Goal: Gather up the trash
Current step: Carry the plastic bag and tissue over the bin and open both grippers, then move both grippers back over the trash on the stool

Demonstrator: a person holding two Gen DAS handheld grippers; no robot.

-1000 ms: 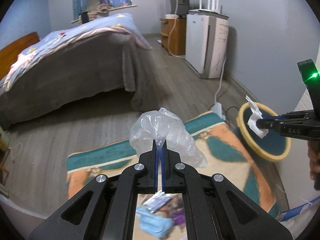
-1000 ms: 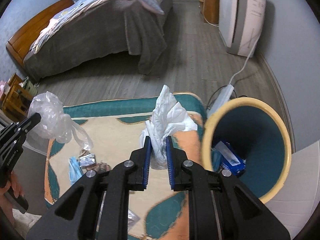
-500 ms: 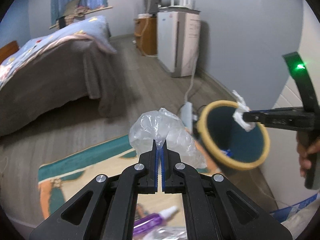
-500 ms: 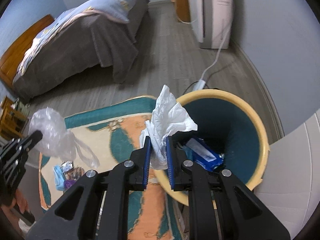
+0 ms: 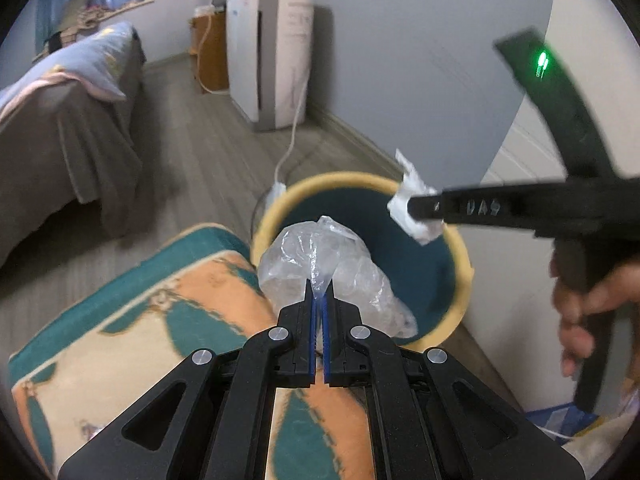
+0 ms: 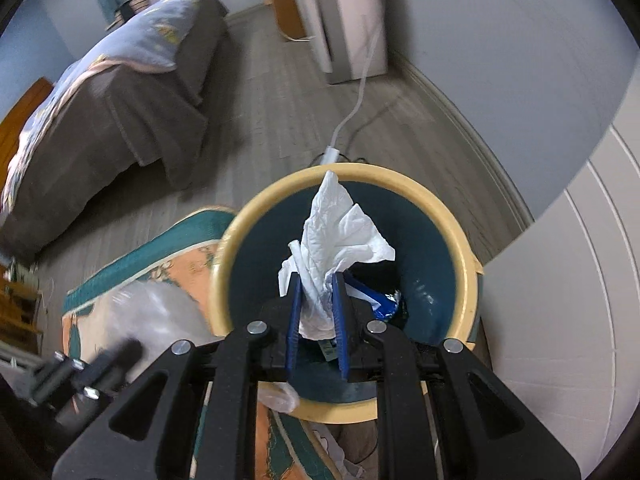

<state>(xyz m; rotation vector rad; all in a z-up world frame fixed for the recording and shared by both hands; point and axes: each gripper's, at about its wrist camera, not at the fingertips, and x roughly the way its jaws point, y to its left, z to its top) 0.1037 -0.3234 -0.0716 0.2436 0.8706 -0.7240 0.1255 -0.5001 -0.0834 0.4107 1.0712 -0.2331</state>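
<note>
Nearest to us in the left wrist view, the left gripper point(image 5: 319, 294) has its blue pads pressed together on a thin fold of the clear plastic bag point(image 5: 320, 264), which bulges beyond the tips, in front of the near rim of the bin point(image 5: 280, 200) toward 12 o'clock.

In the right wrist view, the right gripper point(image 6: 316, 286) pinches the crumpled white tissue point(image 6: 336, 228) between slightly parted pads, directly above the bin's point(image 6: 464, 240) open mouth. Below it, inside the teal interior, we see a blue-and-white wrapper point(image 6: 382, 304); any printing on it is too small to read, and the finger hides part of it.

The only writing we find is raised lettering on the side of the right gripper's finger point(image 5: 484, 208), seen from the left camera at 3 o'clock; it appears reversed and we cannot read it surely. A hand point(image 5: 588, 300) grips that handle, cut off by the frame edge, and a green light point(image 5: 542, 62) glows on the arc above.

The bin stands on grey wood-plank flooring at the corner of a teal, orange and cream rug point(image 5: 160, 320). A white power strip point(image 6: 331, 154) lies just behind it. Farther off at 12 o'clock stands a white appliance point(image 5: 276, 60) whose front label is blurred, and at 10 o'clock a bed point(image 6: 132, 92) with a grey skirt.
</note>
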